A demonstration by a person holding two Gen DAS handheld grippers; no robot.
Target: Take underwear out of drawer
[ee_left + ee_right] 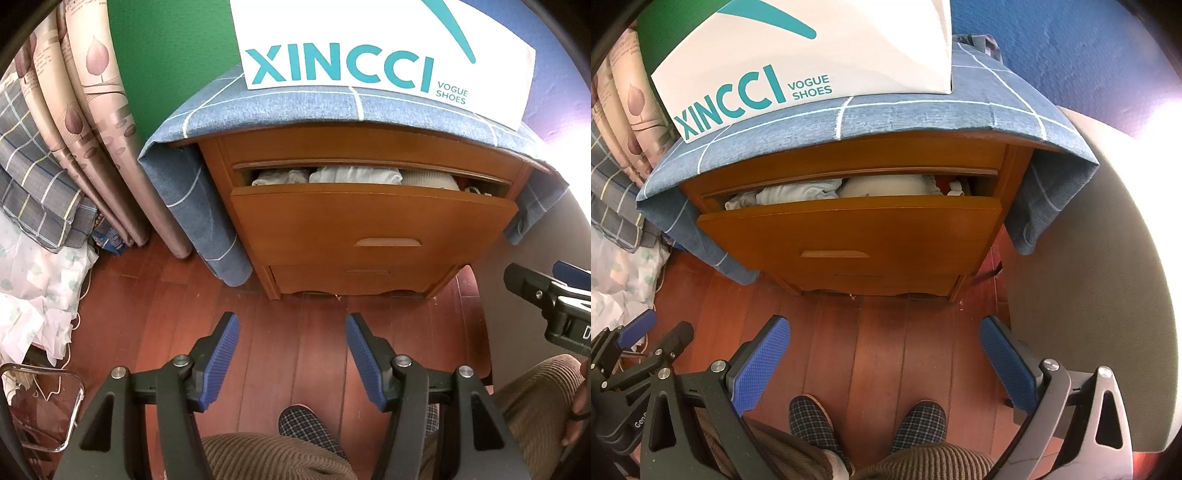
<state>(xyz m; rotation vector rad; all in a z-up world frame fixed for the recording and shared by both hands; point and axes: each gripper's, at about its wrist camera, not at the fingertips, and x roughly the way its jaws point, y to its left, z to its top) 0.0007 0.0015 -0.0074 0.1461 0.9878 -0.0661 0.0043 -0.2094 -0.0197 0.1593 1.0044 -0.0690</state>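
Claws, left [291, 325] and right [884, 330], gaping, empty; pale folded underwear [354, 174] fills part-open drawer [373, 218].

- "XINCCI" in large teal capitals on a white shoe box [369, 44] atop the cloth-draped wooden cabinet [369, 229].
- "VOGUE SHOES" in smaller teal letters beside the brand name on the same box.

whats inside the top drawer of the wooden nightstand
The partly open top drawer of the orange-brown wooden nightstand shows pale folded cloth packed along its front. The overhanging top hides everything further back and beneath.
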